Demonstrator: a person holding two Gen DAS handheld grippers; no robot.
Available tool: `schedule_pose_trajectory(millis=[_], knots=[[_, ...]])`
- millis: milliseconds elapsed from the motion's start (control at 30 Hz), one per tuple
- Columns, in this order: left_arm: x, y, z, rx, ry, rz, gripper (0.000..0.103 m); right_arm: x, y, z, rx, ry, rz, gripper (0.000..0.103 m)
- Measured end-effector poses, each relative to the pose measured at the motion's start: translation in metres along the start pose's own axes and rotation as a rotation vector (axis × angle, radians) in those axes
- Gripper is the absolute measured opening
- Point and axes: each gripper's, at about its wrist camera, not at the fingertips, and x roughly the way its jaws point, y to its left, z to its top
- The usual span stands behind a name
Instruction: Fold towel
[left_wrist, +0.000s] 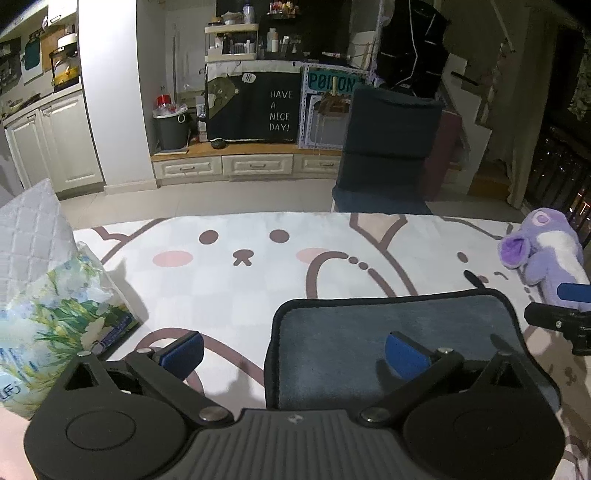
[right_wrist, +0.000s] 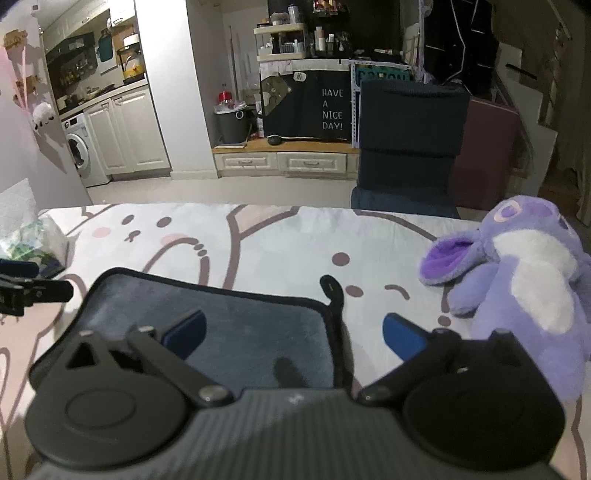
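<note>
A dark blue-grey towel (left_wrist: 399, 332) with black trim lies flat on the cartoon-print table cover; it also shows in the right wrist view (right_wrist: 240, 325). My left gripper (left_wrist: 295, 356) is open, low over the towel's left edge, one blue pad off the towel and one above it. My right gripper (right_wrist: 293, 334) is open, straddling the towel's right edge near its hanging loop (right_wrist: 332, 291). Each gripper's tip shows at the edge of the other view: the right one (left_wrist: 561, 321) and the left one (right_wrist: 33, 288).
A purple plush toy (right_wrist: 517, 280) lies at the right of the table, close to the right gripper. A floral tissue pack (left_wrist: 55, 325) and a quilted cushion (left_wrist: 29, 229) sit at the left. A dark chair (left_wrist: 388, 147) stands beyond the far edge.
</note>
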Motion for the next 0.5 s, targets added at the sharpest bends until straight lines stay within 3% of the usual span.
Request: schedule_pose_trajectory(millis=[500], knots=[[-0.068,-0.016,-0.005,0.000,-0.040,0.013,0.103,-0.073,0.016,-0.003,0.018,-0.039,-0.010,0.103]])
